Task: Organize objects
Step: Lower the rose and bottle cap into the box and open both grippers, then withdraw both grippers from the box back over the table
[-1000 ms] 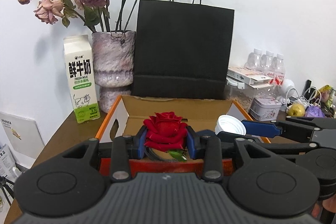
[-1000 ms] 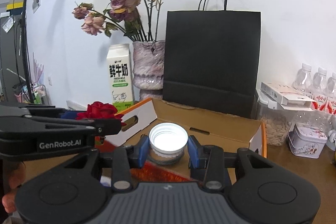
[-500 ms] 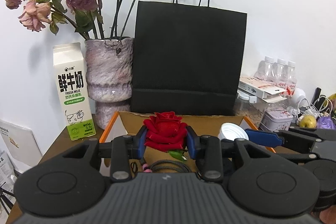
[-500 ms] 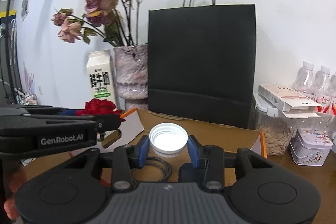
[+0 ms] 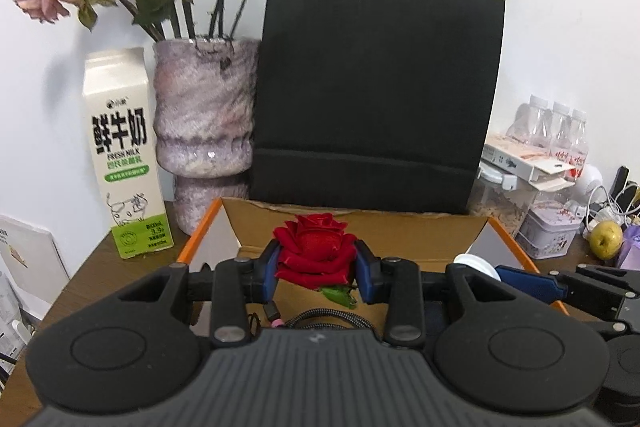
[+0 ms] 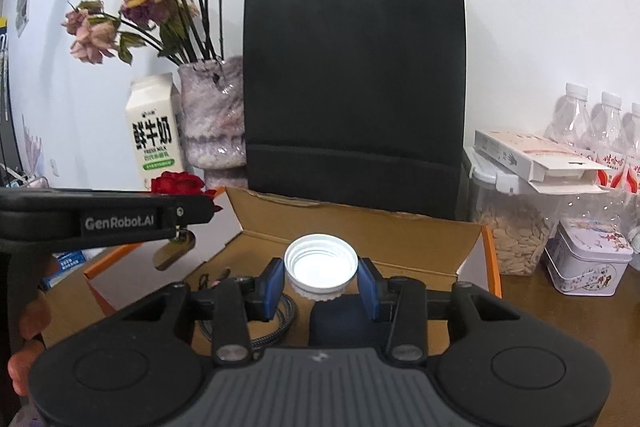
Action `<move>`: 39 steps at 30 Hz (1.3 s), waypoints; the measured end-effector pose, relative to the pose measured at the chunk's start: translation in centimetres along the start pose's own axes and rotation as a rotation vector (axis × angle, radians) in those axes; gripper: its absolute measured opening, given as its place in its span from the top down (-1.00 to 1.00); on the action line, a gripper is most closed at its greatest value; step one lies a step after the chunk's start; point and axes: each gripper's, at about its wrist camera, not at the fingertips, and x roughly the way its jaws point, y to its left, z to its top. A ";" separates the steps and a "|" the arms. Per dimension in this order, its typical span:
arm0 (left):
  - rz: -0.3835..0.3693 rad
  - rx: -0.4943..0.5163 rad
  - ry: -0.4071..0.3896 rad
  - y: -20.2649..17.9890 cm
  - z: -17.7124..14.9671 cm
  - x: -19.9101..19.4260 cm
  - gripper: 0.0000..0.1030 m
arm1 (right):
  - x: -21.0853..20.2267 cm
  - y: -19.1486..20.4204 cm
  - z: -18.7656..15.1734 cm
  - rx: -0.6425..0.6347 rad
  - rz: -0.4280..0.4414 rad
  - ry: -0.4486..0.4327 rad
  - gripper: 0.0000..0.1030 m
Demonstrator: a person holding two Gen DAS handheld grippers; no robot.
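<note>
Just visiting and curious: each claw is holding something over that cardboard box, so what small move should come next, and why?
Probably lower both a little and let go. The left claw grips a red rose, the right claw a white cap, both above the open cardboard box.

Right claw grips a white cap above the cardboard box.

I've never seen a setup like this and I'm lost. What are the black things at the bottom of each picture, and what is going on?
No robot here: a person holds a hand-held gripper in each hand, each with a camera looking along its two fingers. In the left camera's picture, the left hand-held gripper clamps a red rose. In the right camera's picture, the right hand-held gripper clamps a white cap. Both hover over an open cardboard box on a wooden table. Behind stand a black paper bag, a vase and a milk carton.
</note>
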 end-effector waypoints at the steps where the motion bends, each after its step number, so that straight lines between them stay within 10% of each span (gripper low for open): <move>1: -0.002 -0.001 0.008 0.0 -0.1 0.3 0.26 | 0.2 0.0 -0.1 -0.001 -0.007 0.003 0.25; 12: -0.017 -0.007 0.056 0.6 -1.1 2.0 0.16 | 1.1 -0.6 -0.6 0.004 -0.038 0.022 0.25; 14: -0.013 -0.009 0.048 0.5 -1.1 1.9 -0.17 | 1.2 -0.7 -0.7 0.006 -0.042 0.027 0.00; 16: 0.021 -0.013 0.030 0.5 -1.1 1.6 -1.00 | 1.3 -0.7 -0.8 0.011 -0.039 0.034 -0.75; 17: 0.047 -0.016 0.010 0.5 -1.1 1.4 -1.00 | 1.4 -0.7 -0.8 0.012 -0.045 0.033 -1.00; 39: 0.060 -0.026 0.005 0.9 -0.9 0.6 -1.00 | 0.9 -0.8 -0.8 0.020 -0.075 0.029 -1.00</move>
